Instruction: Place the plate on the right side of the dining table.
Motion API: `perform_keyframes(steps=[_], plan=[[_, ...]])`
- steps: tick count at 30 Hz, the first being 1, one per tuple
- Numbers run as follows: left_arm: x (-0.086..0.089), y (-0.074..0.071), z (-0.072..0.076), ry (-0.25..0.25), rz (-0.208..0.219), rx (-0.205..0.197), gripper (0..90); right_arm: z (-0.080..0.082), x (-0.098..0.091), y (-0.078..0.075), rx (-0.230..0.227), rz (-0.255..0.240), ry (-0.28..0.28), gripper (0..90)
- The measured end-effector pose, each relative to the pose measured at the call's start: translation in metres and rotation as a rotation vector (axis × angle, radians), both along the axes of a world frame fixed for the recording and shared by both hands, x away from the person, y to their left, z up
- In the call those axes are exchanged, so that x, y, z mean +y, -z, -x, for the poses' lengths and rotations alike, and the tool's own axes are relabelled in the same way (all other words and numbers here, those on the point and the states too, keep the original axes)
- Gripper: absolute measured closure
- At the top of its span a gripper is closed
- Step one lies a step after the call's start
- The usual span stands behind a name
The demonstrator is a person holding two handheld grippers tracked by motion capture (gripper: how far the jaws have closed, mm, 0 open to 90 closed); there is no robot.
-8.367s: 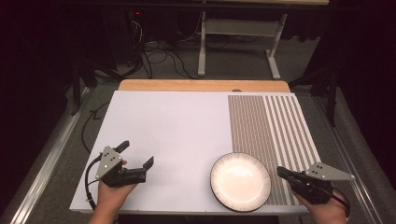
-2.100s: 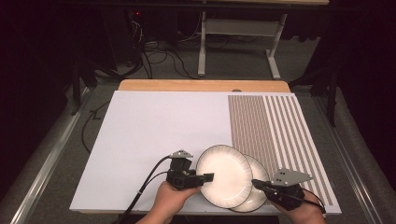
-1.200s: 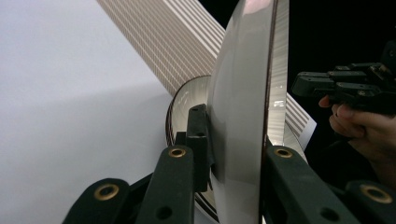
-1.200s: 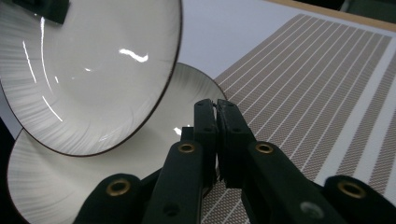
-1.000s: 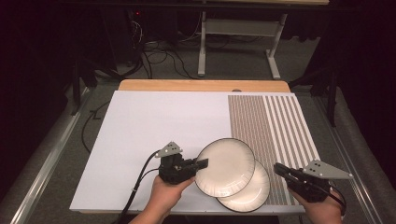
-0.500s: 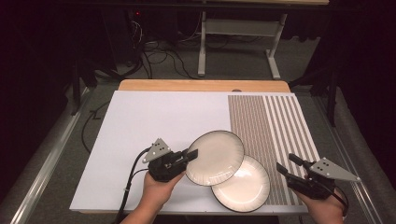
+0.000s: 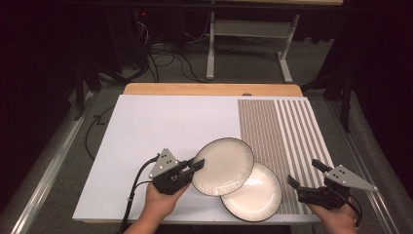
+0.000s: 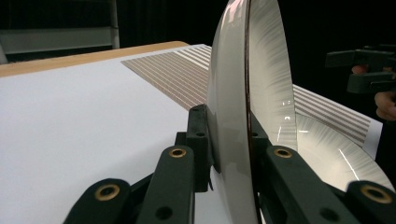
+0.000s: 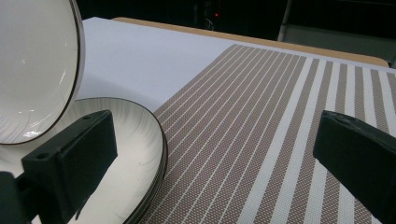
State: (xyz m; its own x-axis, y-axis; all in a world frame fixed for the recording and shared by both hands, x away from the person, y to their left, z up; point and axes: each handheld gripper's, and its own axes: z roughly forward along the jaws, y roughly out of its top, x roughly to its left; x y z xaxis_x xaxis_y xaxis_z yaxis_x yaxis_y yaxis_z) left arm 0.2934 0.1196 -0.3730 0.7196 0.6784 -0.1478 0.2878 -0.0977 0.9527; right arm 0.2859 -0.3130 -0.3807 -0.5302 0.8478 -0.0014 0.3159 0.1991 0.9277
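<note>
Upper plate (image 7: 223,166) in left gripper (image 7: 198,165)

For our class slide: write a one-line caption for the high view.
Left gripper lifts one plate off another plate; right gripper waits open.

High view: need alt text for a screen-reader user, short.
The left hand-held gripper is shut on the rim of a lifted plate that is white with a dark rim and overlaps a second plate lying at the near edge of a white table. The right hand-held gripper is open beside a brown striped mat.
</note>
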Motion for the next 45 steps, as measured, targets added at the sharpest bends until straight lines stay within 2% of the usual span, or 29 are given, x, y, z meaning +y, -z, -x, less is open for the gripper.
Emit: perform_keyframes(steps=[1, 6, 12, 22, 24, 26, 29, 32, 33, 35, 40, 43, 45], plan=[[-0.001, -0.001, 0.001, 0.004, -0.012, -0.013, 79.3, 0.001, 0.001, -0.001, -0.003, 0.006, -0.007, 0.9], [-0.001, -0.002, 0.002, 0.011, -0.023, -0.018, 79.4, 0.004, 0.007, -0.003, -0.021, 0.017, -0.050, 5.1], [0.001, -0.003, 0.002, 0.028, -0.038, -0.023, 79.5, 0.005, 0.022, -0.011, -0.013, -0.012, -0.092, 5.6], [0.002, -0.004, 0.002, 0.036, -0.048, -0.021, 79.4, -0.010, 0.051, -0.018, -0.002, -0.020, -0.145, 7.0], [0.003, -0.004, 0.002, 0.037, -0.048, -0.018, 79.4, -0.016, 0.065, -0.019, 0.010, -0.022, -0.167, 8.2], [0.003, -0.004, 0.002, 0.039, -0.047, -0.015, 79.4, -0.018, 0.069, -0.019, 0.015, -0.016, -0.177, 9.4], [0.004, -0.004, 0.002, 0.041, -0.051, -0.013, 79.4, -0.023, 0.084, -0.020, 0.059, -0.021, -0.226, 13.2], [0.005, -0.004, 0.002, 0.048, -0.053, -0.012, 79.4, -0.027, 0.098, -0.017, 0.079, -0.014, -0.243, 15.5], [0.005, -0.003, 0.001, 0.050, -0.052, -0.010, 79.5, -0.030, 0.106, -0.015, 0.101, -0.019, -0.255, 17.6], [0.006, -0.003, 0.001, 0.051, -0.053, -0.009, 79.4, -0.031, 0.109, -0.013, 0.113, -0.020, -0.259, 18.7], [0.006, -0.003, 0.001, 0.052, -0.049, -0.004, 79.3, -0.034, 0.115, -0.007, 0.143, -0.032, -0.265, 34.1], [0.007, -0.002, 0.000, 0.051, -0.048, -0.002, 79.2, -0.035, 0.113, -0.001, 0.176, -0.047, -0.274, 49.7], [0.007, -0.002, 0.000, 0.051, -0.047, -0.002, 79.2, -0.035, 0.112, 0.000, 0.189, -0.053, -0.280, 52.1]])
